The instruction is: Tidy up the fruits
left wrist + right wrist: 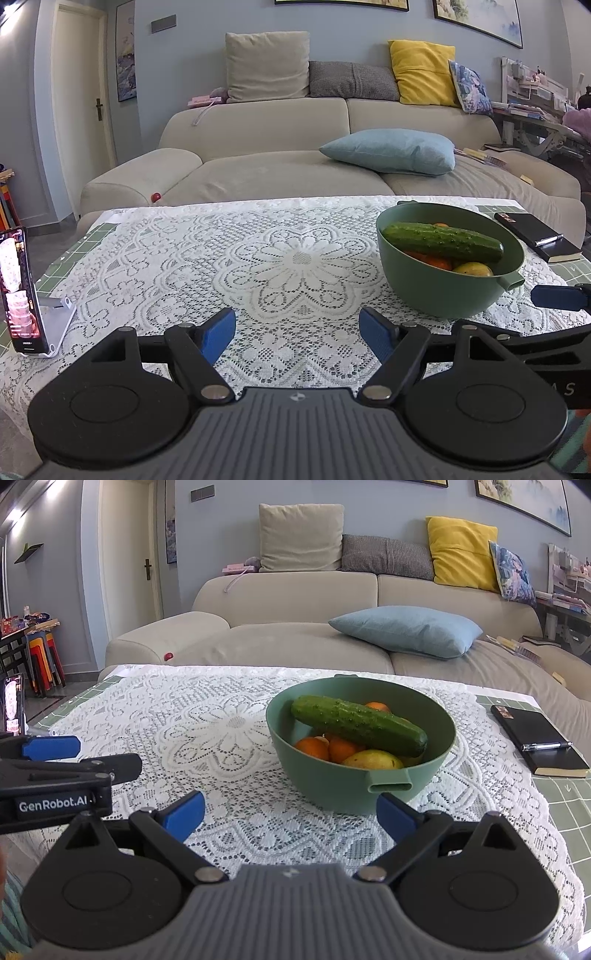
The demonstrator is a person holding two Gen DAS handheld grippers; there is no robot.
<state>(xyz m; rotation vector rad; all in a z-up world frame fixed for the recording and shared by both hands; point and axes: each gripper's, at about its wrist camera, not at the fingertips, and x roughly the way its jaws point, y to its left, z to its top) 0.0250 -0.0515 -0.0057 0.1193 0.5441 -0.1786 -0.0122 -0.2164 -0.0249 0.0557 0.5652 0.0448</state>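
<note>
From your left wrist, the left gripper (pixel 297 334) gapes wide and empty over the lace tablecloth (pixel 207 258); the green bowl (pixel 443 291) with its cucumber (pixel 441 242) sits to its right, a beige sofa (pixel 258 162) behind. From your right wrist, the right gripper (pixel 291 818) is spread wide, empty, just before the bowl; a black notebook (pixel 535 738) lies to the right.

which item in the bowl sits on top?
The cucumber: long, green, lying across the oranges and the yellow fruit in the bowl.
</note>
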